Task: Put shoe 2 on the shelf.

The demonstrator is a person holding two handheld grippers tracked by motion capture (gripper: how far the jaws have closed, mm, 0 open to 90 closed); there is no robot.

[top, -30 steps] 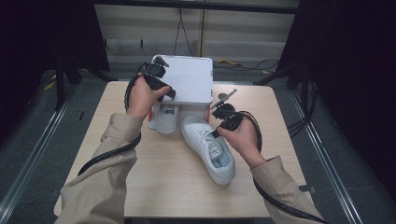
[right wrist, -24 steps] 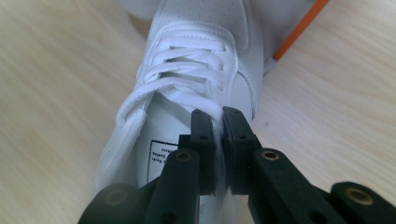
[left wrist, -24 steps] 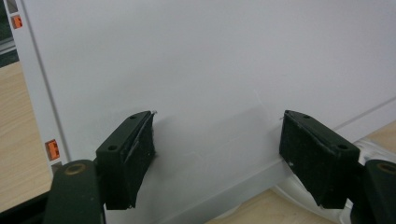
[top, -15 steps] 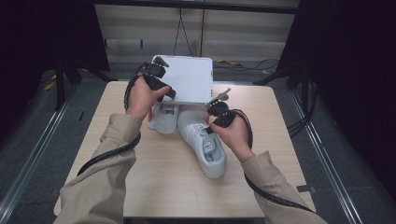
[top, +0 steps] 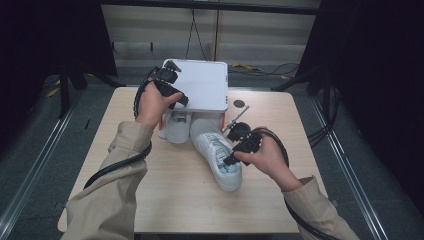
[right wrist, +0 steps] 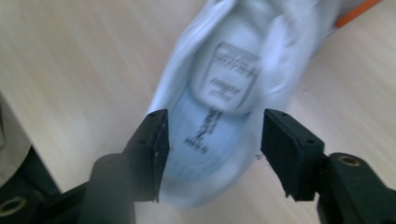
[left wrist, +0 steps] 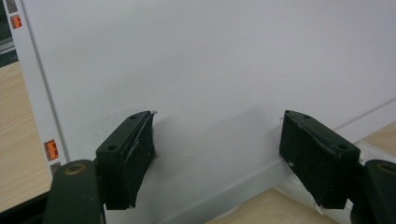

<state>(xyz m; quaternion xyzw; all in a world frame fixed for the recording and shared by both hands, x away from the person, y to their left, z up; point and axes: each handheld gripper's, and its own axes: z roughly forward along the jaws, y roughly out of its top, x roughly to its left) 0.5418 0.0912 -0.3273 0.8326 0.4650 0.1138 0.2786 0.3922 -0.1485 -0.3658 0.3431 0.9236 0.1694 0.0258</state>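
Here we are midway through packing a pair of white sneakers into a white shoebox (top: pixel 200 85) at the far edge of the table (top: pixel 160 200). The left gripper (top: pixel 167 82) rests against the raised lid (left wrist: pixel 210 70), jaws spread wide with nothing between them, the lid's flat face just ahead of the pads. One sneaker (top: pixel 176 127) sits tucked under that lid at the box's front. The other sneaker (top: pixel 216 152) lies on the table just right of it, toe toward the box and heel toward us. Our right gripper (top: pixel 232 157) hovers over its heel opening; its jaws have just been opening, and in the right gripper view they straddle the insole (right wrist: pixel 210 135) without pressing on the shoe, so it is released.

We judge the step in hand to be re-gripping or nudging this second sneaker. The next move calls for closing on the heel collar, lifting, and sliding the shoe in beside its mate while the left gripper keeps the lid up.

The table is pale wood grain, bare around the shoes. Beyond it hang dark curtains, with cables on the grey floor and metal rails (top: pixel 30 165) along either side.
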